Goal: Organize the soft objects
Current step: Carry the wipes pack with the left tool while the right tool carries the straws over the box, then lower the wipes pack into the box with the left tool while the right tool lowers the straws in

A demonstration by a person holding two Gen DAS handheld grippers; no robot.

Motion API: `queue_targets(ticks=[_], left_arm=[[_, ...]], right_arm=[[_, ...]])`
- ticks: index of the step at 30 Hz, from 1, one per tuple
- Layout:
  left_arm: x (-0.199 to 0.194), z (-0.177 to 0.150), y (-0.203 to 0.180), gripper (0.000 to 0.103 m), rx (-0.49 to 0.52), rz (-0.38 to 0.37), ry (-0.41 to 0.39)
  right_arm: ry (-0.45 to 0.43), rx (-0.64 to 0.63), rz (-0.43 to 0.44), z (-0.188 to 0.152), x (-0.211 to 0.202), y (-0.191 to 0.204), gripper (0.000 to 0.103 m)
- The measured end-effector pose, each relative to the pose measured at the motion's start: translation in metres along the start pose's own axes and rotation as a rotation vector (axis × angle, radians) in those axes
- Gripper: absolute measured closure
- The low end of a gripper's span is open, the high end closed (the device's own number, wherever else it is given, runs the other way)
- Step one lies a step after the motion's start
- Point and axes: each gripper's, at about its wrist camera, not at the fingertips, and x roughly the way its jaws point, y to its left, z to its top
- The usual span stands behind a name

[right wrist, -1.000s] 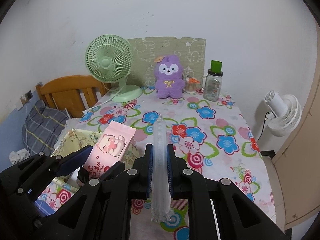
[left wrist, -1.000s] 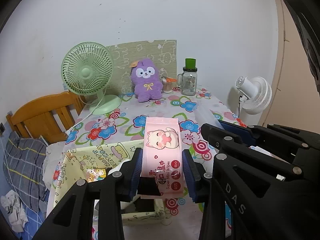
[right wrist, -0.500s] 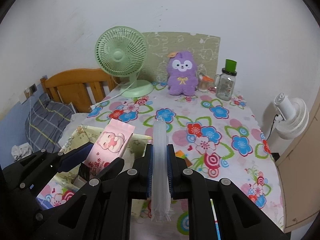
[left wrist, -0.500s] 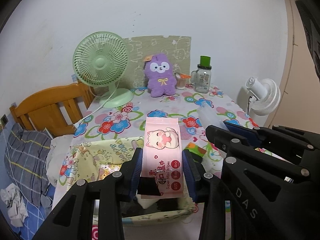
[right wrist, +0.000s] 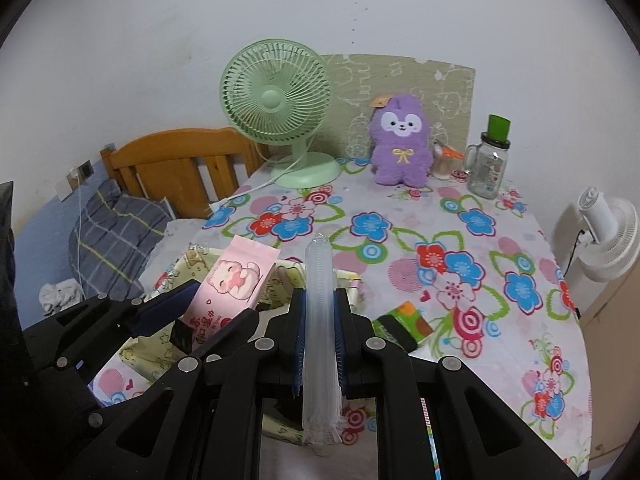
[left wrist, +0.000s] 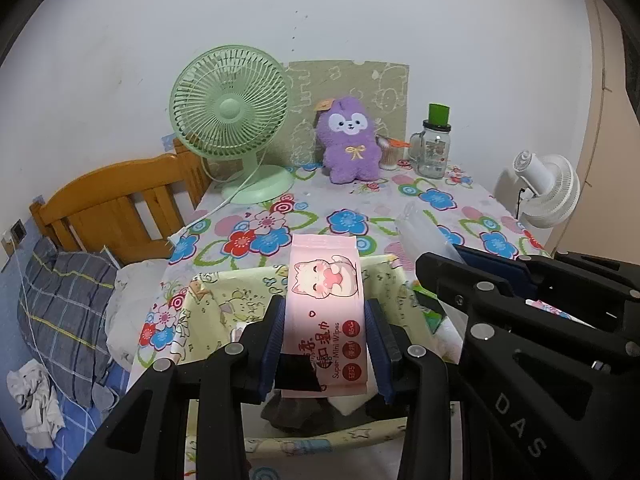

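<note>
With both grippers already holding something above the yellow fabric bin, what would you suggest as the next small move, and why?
Probably lower the left gripper a little further into the yellow fabric bin before releasing. It is shut on the pink wet-wipes pack, which hangs above the bin's opening. The right gripper, shut on a clear plastic sleeve, sits close alongside, so moving one at a time seems safer.

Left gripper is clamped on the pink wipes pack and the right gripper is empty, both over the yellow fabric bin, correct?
Not quite. The right gripper is not empty: the right wrist view shows its pads shut on a flat clear plastic pack. The rest holds: the left gripper is clamped on the pink wipes pack, and both are over the yellow fabric bin.
</note>
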Motion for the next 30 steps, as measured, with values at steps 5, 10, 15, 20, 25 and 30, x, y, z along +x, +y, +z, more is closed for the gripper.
queue_targets(ticks=[5, 10, 15, 20, 25, 30], left_arm=[[0.006, -0.002, 0.011, 0.063, -0.010, 0.009, 0.012], [0.012, -0.005, 0.023, 0.063, -0.024, 0.021, 0.027], [0.017, -0.008, 0.033, 0.063, -0.030, 0.043, 0.040], [0.023, -0.011, 0.041, 0.063, -0.035, 0.067, 0.056], [0.029, -0.015, 0.050, 0.062, -0.039, 0.078, 0.074], [0.039, -0.021, 0.057, 0.062, -0.035, 0.101, 0.113]], right_arm=[[0.013, -0.013, 0.016, 0.001, 0.008, 0.009, 0.088], [0.025, -0.020, 0.043, 0.002, 0.017, 0.018, 0.088], [0.035, -0.035, 0.068, 0.003, 0.024, 0.027, 0.088], [0.050, -0.051, 0.091, 0.002, 0.032, 0.036, 0.088], [0.069, -0.048, 0.117, 0.001, 0.042, 0.042, 0.088], [0.074, -0.032, 0.142, -0.001, 0.050, 0.045, 0.088]])
